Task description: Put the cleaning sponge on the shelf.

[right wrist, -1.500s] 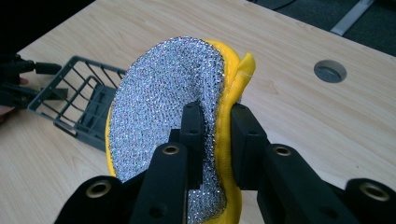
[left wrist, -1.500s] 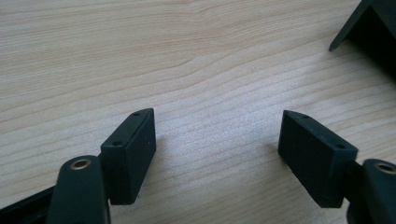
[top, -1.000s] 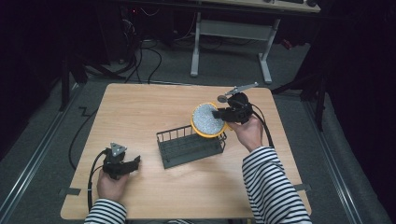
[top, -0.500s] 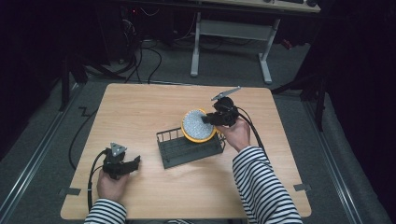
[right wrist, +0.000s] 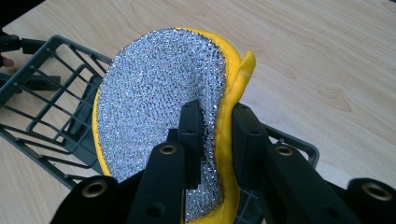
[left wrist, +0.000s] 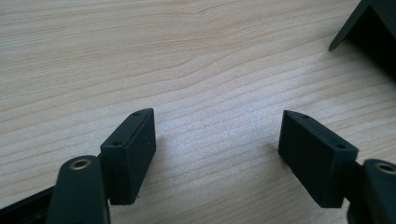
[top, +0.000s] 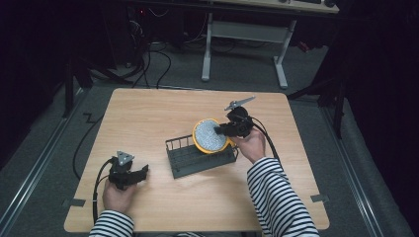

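Note:
A round yellow sponge with a silver mesh face (top: 209, 136) (right wrist: 163, 107) hangs on edge over the right end of a dark grey wire rack (top: 200, 157) (right wrist: 42, 93). My right gripper (top: 223, 130) (right wrist: 215, 122) is shut on the sponge's rim, one jaw on the mesh side and one on the yellow side. My left gripper (top: 142, 172) (left wrist: 217, 144) rests low over the bare wood at the front left, open, with nothing between its fingers. A corner of the rack (left wrist: 369, 28) shows at the top right of the left gripper view.
The wooden table (top: 148, 113) has bare surface all around the rack. Cables trail from both grippers toward the table's front edge. A white-legged desk (top: 247, 34) stands beyond the far edge, on a dark floor with loose cables.
My right gripper has carried the sponge left and down, from above the rack's far right corner to over the rack's right end. The left gripper has stayed still.

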Tool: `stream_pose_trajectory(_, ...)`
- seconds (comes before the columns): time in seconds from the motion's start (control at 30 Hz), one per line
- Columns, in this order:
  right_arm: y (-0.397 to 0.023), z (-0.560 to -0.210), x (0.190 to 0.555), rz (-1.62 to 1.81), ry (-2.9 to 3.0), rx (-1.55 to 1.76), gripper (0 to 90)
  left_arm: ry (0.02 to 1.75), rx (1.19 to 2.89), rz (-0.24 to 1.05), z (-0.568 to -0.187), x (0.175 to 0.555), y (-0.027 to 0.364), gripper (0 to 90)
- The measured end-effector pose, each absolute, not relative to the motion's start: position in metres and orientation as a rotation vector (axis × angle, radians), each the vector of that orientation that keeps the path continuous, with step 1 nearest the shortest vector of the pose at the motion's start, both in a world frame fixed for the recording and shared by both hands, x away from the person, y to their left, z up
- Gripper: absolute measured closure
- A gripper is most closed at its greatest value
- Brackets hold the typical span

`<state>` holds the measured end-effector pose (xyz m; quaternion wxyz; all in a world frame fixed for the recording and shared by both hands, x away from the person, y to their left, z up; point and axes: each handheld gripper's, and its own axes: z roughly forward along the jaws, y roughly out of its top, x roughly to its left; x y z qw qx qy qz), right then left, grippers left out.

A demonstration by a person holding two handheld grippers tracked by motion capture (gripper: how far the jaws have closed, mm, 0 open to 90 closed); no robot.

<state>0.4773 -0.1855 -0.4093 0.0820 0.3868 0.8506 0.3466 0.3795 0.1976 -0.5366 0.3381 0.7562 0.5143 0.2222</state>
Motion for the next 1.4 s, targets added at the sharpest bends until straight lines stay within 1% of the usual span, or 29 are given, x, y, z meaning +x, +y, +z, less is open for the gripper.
stream_pose_trajectory(0.6,-0.184,-0.423,0.465,0.919,2.594,1.118,75.9,1.34,1.968,0.58,-0.537,0.38,0.197,28.0)
stream_pose_trajectory(0.67,-0.184,-0.423,0.464,0.912,2.586,1.112,72.0,1.34,1.969,0.58,-0.537,0.38,0.197,28.0)
stream_pose_trajectory(0.73,-0.185,-0.421,0.463,0.907,2.571,1.11,62.5,1.34,1.968,0.579,-0.537,0.38,0.197,28.1)
stream_pose_trajectory(0.83,-0.189,-0.417,0.46,0.934,2.535,1.123,52.7,1.34,1.966,0.58,-0.537,0.38,0.197,28.0)
stream_pose_trajectory(0.93,-0.195,-0.413,0.457,0.969,2.505,1.137,50.6,1.34,1.969,0.579,-0.537,0.38,0.197,28.0)
stream_pose_trajectory(1.0,-0.208,-0.408,0.452,1.017,2.453,1.162,49.2,1.339,1.969,0.579,-0.537,0.38,0.197,28.1)
stream_pose_trajectory(1.2,-0.232,-0.4,0.441,1.046,2.377,1.207,48.9,1.34,1.969,0.579,-0.537,0.38,0.197,28.1)
stream_pose_trajectory(1.4,-0.254,-0.399,0.429,1.055,2.328,1.25,48.9,1.341,1.965,0.579,-0.537,0.38,0.197,28.1)
